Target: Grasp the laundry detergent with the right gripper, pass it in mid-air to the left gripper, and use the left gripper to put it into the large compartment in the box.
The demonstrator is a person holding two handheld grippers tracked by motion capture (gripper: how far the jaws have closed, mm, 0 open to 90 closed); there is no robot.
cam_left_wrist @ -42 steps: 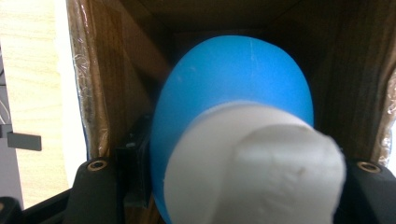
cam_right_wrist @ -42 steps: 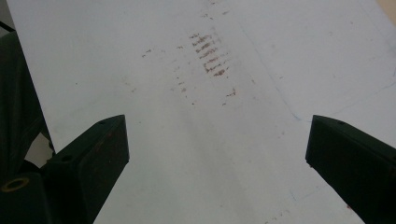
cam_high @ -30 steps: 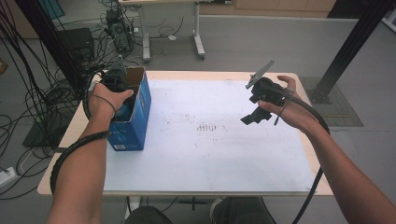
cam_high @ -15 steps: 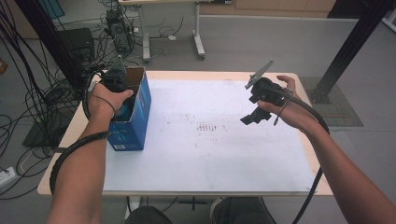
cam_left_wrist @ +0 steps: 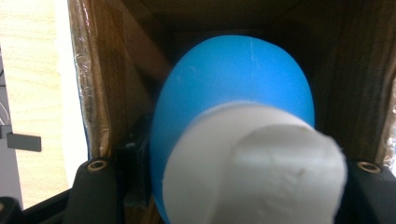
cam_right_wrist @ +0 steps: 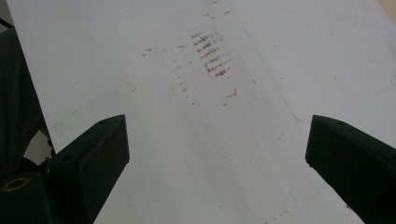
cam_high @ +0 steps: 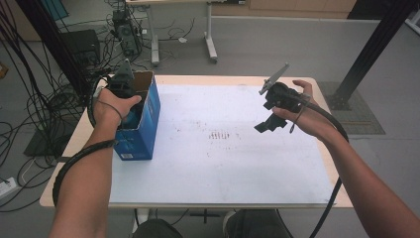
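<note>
Left tongs [cam_high: 130, 101] grip a blue-and-white rounded plastic object [cam_left_wrist: 233, 116] inside the blue cardboard box [cam_high: 143, 129]; extraction remains. Right tongs [cam_right_wrist: 215, 154] spread wide, empty.

Looks like a lab or test bay: bare grey concrete floor [cam_high: 277, 44], tangled black cables [cam_high: 29, 99], black metal rig frame post [cam_high: 374, 47], white-topped wooden work table [cam_high: 237, 163].

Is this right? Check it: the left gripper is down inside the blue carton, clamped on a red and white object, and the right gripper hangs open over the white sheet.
One thing is wrong: the object in the left gripper is blue and white, not red, as the left gripper view shows. The rest stands: it sits inside the blue carton, and the right gripper hangs open over the white sheet.
</note>
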